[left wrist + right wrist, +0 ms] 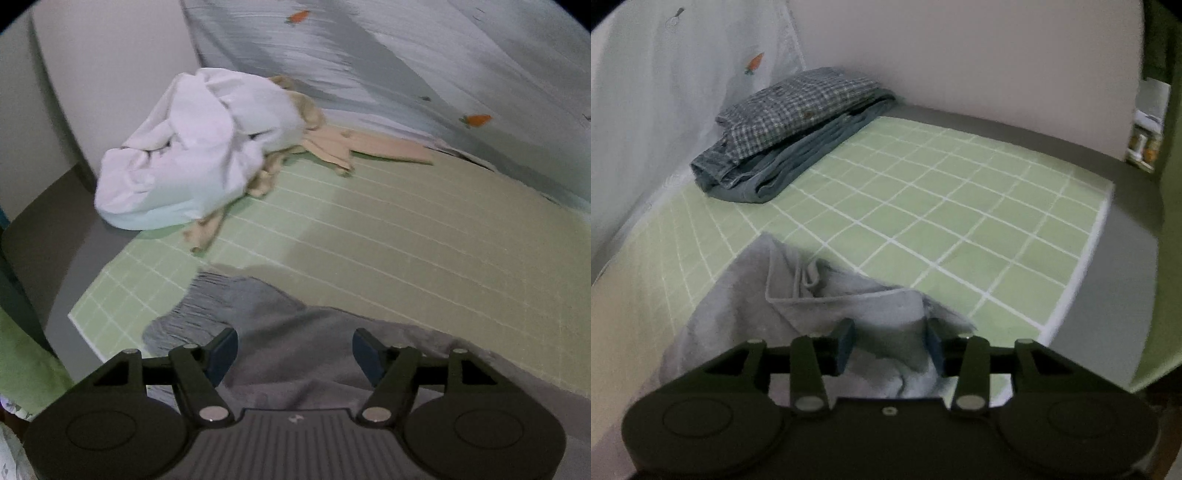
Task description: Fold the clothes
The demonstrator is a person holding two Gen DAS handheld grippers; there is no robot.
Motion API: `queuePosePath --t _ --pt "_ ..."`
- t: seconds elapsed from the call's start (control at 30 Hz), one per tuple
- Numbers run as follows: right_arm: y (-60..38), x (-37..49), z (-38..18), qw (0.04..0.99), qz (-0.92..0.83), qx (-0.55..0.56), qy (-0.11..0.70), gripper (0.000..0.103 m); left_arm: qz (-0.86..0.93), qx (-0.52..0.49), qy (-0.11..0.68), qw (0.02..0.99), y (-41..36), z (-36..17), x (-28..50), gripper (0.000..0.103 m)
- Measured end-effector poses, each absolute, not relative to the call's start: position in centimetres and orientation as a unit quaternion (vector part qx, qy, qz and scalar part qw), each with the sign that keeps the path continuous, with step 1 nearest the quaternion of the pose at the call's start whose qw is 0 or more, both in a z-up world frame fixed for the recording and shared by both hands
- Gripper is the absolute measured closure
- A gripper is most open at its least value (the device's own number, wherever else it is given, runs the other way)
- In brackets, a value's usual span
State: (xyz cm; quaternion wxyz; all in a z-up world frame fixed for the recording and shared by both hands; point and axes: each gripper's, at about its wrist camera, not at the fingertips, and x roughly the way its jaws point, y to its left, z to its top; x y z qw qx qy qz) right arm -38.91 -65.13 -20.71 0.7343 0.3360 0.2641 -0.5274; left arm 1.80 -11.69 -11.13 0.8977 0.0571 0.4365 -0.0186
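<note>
A grey garment (295, 325) lies rumpled on the near part of a green grid mat (406, 240). My left gripper (295, 354) hovers over it, open, with nothing pinched between the blue pads. In the right wrist view the same grey garment (812, 306) shows a folded hem and a raised edge. My right gripper (890, 345) stands over that edge with its jaws partly apart. Cloth lies between the fingers (844, 345), but the pads do not press on it. A crumpled white garment (184, 155) lies on a beige one (369, 146) at the mat's far left corner.
A folded plaid shirt (798, 107) rests on a folded blue garment (798, 162) at the far corner of the mat (960, 206). A pale sheet with carrot prints (443, 74) borders the mat. Behind is a white wall, and the grey table edge (1126, 229) drops off at the right.
</note>
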Motion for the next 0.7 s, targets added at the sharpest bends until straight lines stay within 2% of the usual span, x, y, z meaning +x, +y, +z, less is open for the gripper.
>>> queuePosePath --t 0.03,0.07,0.23,0.33,0.4,0.47,0.5,0.53,0.6,0.7 --pt "-65.2 -38.9 -20.7 0.742 -0.517 0.337 0.263 0.094 -0.020 0.059 0.438 0.897 -12.2 -11.3 1.6 0.033" --pt "-65.2 -38.9 -20.5 0.748 -0.512 0.331 0.263 0.102 -0.022 0.061 0.440 0.896 -12.7 -11.4 1.4 0.033" --pt "-63.7 -41.2 -17.6 0.746 -0.563 0.268 0.232 0.103 -0.022 0.063 0.445 0.893 -14.7 -12.0 0.5 0.033" --pt "-64.7 -42.9 -18.8 0.717 -0.581 0.281 0.263 0.102 -0.014 0.059 0.454 0.889 -15.4 -12.8 0.0 0.033" --pt "-65.3 -42.4 -20.0 0.702 -0.579 0.271 0.313 0.100 -0.010 0.060 0.461 0.885 -15.7 -13.3 -0.2 0.033" --pt "-65.1 -42.0 -20.1 0.693 -0.592 0.260 0.319 0.076 -0.006 0.070 0.463 0.884 -15.4 -13.7 -0.4 0.033" --pt "-64.9 -41.7 -20.0 0.690 -0.598 0.256 0.316 0.042 -0.005 0.075 0.464 0.883 -15.3 -13.8 -0.5 0.030" --pt "-64.7 -41.2 -19.8 0.694 -0.597 0.254 0.313 0.026 -0.003 0.080 0.465 0.882 -15.2 -14.0 -0.6 0.029" --pt "-64.3 -40.1 -19.4 0.702 -0.593 0.250 0.306 0.026 0.007 0.084 0.470 0.879 -14.2 -14.4 -0.2 0.028" --pt "-63.2 -37.1 -18.8 0.723 -0.572 0.220 0.318 0.019 0.025 0.077 0.480 0.874 -12.2 -15.0 1.1 0.028"
